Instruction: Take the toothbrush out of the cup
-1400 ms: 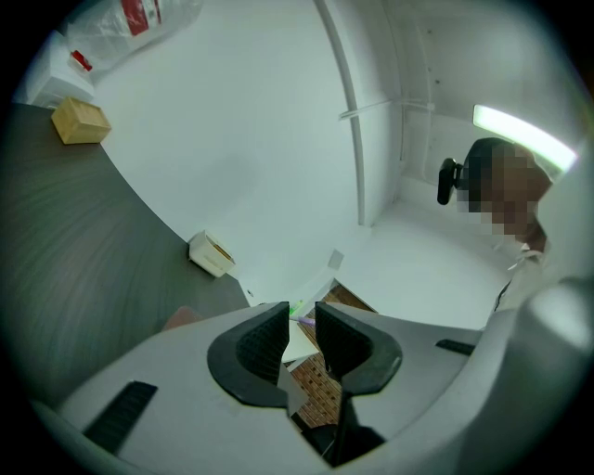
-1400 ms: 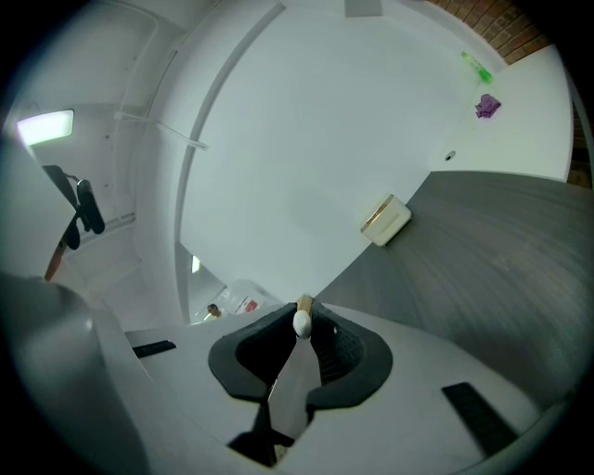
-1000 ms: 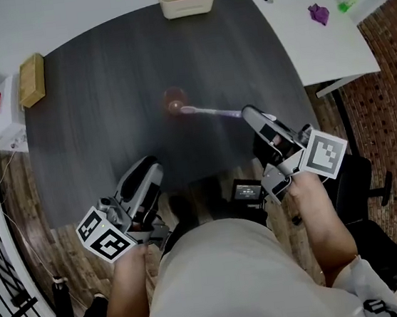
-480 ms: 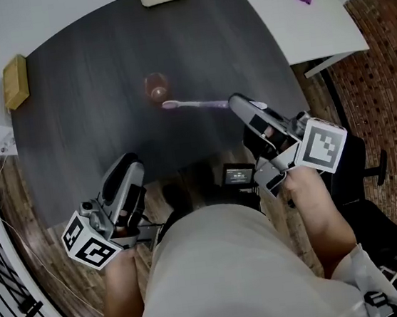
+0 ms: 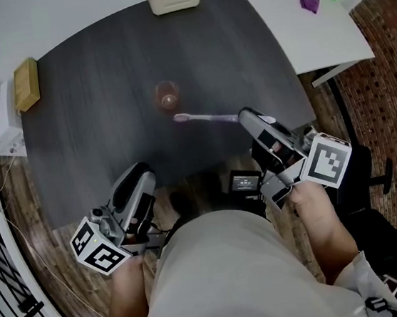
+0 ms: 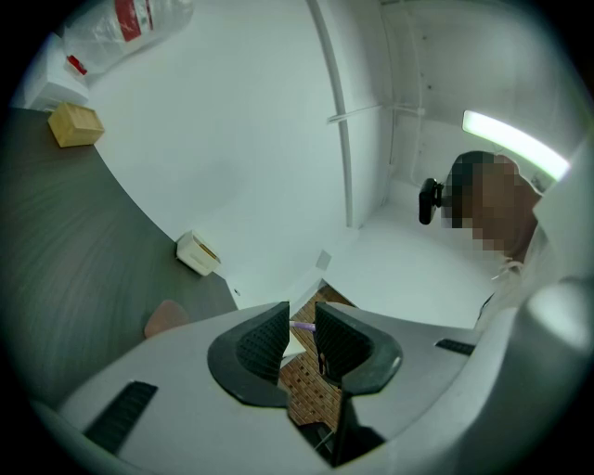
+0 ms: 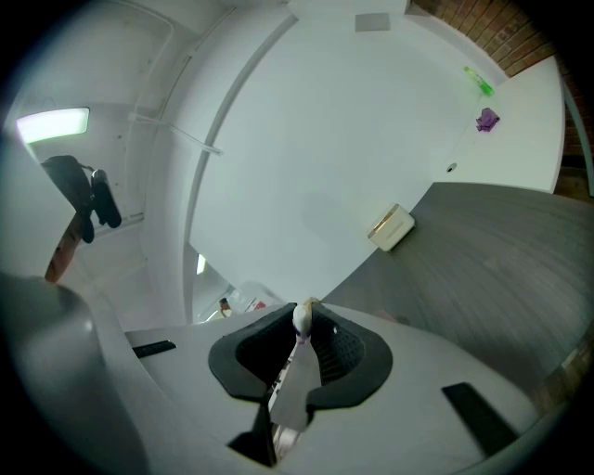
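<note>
right gripper (image 5: 245,117) clenched on the handle end of the toothbrush (image 5: 204,118), brush head just beside the cup (image 5: 167,95). the toothbrush is judged light and stiff, likely to pivot in a loose hold. left gripper (image 5: 136,185) parted, empty, at the bench's (image 5: 93,117) near edge.

Dark table (image 5: 94,131) beside white table (image 5: 320,39), brick floor (image 5: 391,87).

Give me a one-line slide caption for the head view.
Right gripper holds the purple-handled toothbrush outside the translucent pink cup on the dark grey table.
</note>
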`<state>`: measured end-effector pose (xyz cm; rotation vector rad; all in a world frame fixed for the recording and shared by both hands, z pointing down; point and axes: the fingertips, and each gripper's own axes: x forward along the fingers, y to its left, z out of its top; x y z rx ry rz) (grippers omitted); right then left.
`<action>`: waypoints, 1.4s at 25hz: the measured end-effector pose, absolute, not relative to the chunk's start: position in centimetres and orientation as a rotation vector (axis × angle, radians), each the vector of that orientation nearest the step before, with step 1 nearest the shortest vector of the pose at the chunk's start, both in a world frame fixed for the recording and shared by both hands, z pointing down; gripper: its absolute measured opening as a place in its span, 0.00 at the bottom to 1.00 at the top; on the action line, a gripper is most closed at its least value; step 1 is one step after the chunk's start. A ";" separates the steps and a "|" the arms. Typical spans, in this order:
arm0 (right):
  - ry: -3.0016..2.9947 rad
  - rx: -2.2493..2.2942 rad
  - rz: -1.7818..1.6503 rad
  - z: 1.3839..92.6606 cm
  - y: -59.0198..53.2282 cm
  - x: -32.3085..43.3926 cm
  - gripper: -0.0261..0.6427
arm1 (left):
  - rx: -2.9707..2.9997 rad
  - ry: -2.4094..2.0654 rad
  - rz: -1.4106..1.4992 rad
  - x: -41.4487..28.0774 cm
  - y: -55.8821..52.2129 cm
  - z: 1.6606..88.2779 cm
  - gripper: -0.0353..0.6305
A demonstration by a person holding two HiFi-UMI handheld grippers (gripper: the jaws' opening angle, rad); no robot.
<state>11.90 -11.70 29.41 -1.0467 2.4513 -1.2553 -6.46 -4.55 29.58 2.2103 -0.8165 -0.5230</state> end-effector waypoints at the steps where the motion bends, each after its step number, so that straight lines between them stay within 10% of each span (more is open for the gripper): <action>1: 2.442 -1.053 -1.261 29.5 -11.7 12.0 0.12 | 2.211 -0.822 -0.522 -6.5 -4.6 29.6 0.18; 35: 2.576 -1.129 -1.199 30.5 -12.5 10.7 0.12 | 2.170 -0.874 -0.472 -6.2 -5.1 31.2 0.18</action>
